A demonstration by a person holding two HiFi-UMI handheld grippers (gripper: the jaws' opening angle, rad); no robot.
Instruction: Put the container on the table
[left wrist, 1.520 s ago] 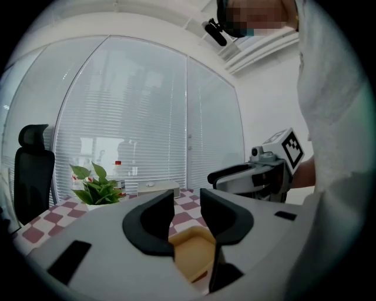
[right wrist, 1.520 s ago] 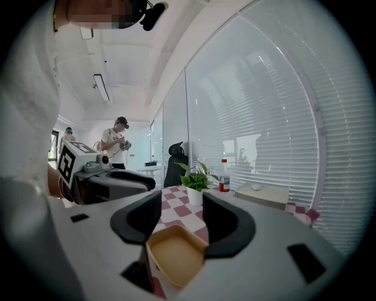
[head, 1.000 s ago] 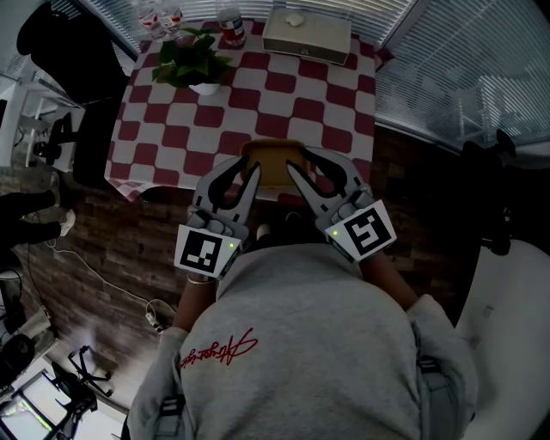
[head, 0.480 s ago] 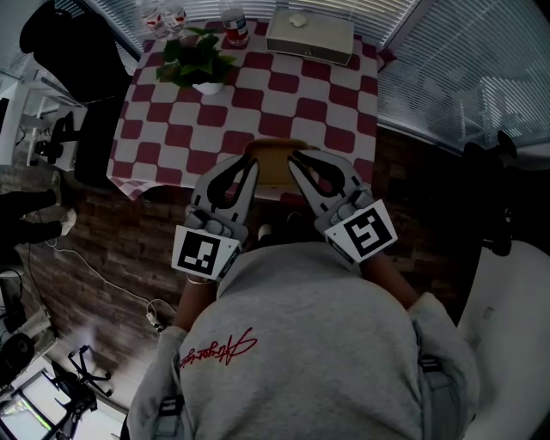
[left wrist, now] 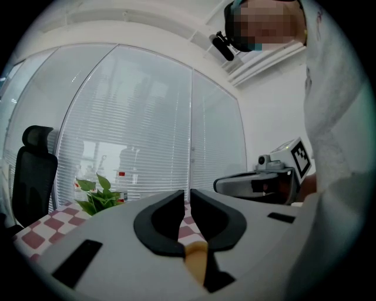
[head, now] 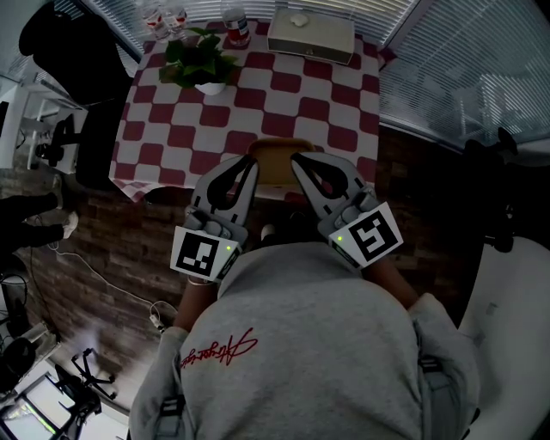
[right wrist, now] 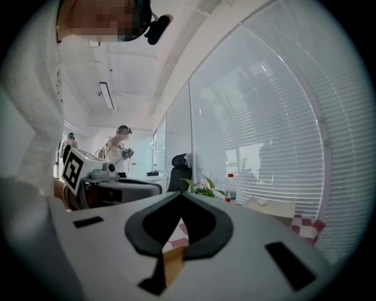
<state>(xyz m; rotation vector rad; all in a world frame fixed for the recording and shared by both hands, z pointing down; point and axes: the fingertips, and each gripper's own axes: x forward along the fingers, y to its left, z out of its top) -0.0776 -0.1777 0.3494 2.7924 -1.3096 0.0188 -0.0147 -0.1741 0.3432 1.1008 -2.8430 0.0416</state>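
Observation:
A tan container (head: pixel 275 163) sits at the near edge of the red-and-white checked table (head: pixel 258 94). My left gripper (head: pixel 252 161) is shut on its left rim and my right gripper (head: pixel 297 158) is shut on its right rim. Looking along the left gripper (left wrist: pixel 188 194), a strip of the tan container (left wrist: pixel 196 261) shows between the closed jaws. The right gripper (right wrist: pixel 180 197) shows the same, with the tan rim (right wrist: pixel 173 263) pinched low between its jaws. Both grippers point about level across the table. Most of the container is hidden by the jaws.
A potted plant (head: pixel 196 60), a bottle (head: pixel 236 26) and a beige box (head: pixel 311 34) stand at the table's far side by the blinds. A black chair (head: pixel 77 86) stands left of the table. Brick-pattern floor lies below the near edge.
Both pairs of jaws have closed in onto the container's two side rims. The hands have stayed in place.

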